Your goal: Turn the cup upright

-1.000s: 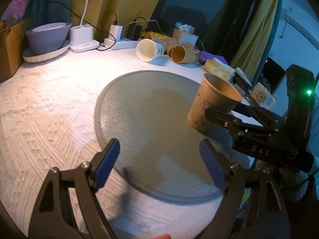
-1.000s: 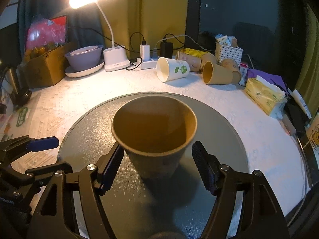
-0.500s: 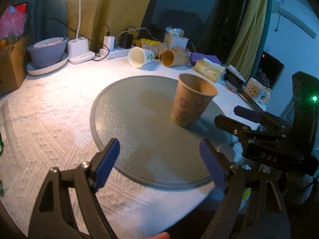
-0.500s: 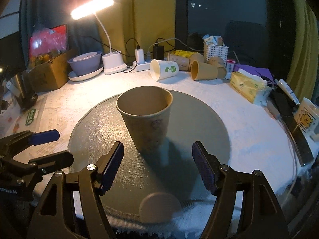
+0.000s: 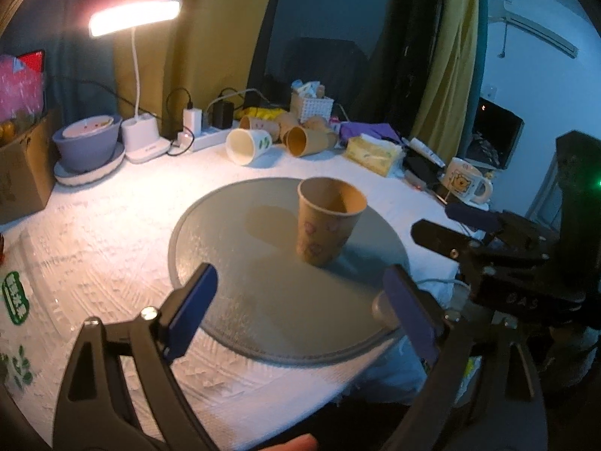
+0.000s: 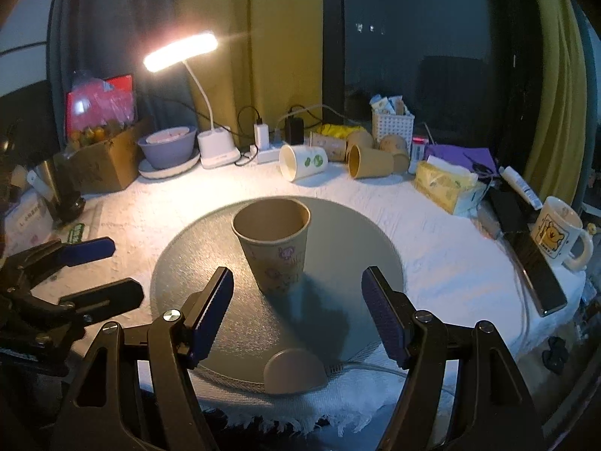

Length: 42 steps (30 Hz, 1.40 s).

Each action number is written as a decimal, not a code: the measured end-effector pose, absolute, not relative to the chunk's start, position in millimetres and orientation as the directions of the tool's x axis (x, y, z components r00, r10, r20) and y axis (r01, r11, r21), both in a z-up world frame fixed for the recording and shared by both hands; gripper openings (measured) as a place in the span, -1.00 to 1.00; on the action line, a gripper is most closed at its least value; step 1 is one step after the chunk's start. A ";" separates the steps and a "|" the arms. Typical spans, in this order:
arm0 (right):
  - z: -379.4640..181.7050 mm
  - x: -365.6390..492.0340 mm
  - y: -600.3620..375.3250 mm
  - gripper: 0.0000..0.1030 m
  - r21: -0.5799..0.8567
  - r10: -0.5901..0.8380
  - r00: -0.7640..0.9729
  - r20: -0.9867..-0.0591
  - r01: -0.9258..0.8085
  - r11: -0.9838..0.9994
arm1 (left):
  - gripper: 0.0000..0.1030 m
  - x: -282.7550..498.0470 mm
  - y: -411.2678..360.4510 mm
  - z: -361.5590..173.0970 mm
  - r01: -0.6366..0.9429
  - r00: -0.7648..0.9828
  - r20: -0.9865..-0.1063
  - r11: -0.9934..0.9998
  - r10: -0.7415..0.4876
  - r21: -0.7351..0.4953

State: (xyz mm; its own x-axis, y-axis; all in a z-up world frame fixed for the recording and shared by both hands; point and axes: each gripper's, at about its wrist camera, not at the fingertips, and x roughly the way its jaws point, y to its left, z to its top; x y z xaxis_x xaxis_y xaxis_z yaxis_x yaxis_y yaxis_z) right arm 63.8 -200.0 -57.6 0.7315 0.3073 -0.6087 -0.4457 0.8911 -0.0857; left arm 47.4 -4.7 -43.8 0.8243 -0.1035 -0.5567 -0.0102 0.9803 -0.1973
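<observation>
One cup (image 6: pixel 271 246) upright on grey round mat (image 6: pixel 345 233), white tablecloth (image 5: pixel 112 225), both grippers' fingers (image 6: pixel 210 310) spread, empty.

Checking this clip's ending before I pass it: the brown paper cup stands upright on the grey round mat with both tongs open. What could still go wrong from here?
1. The brown paper cup with pink prints is light and free-standing; the open right tongs flank its base and might clip it.
2. The round grey mat overhangs the table's near edge, so nudging it might tip the cup.
3. The left tongs hover over the mat.
</observation>
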 end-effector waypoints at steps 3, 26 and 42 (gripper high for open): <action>-46.9 57.5 -203.2 0.43 -0.081 0.320 0.740 -0.592 -0.449 0.890 | 0.78 44.5 -10.0 -35.1 -0.006 0.836 -0.541 0.984 -0.092 -0.177; 8.5 20.0 -218.0 0.43 -0.108 0.352 0.805 -0.478 -0.451 0.886 | 0.78 6.6 -23.2 21.6 0.019 0.923 -0.381 0.996 -0.049 -0.084; 35.7 -5.6 -216.0 0.43 -0.129 0.382 0.827 -0.413 -0.468 0.874 | 0.78 -23.7 -25.9 51.0 0.005 0.969 -0.245 0.999 -0.014 -0.038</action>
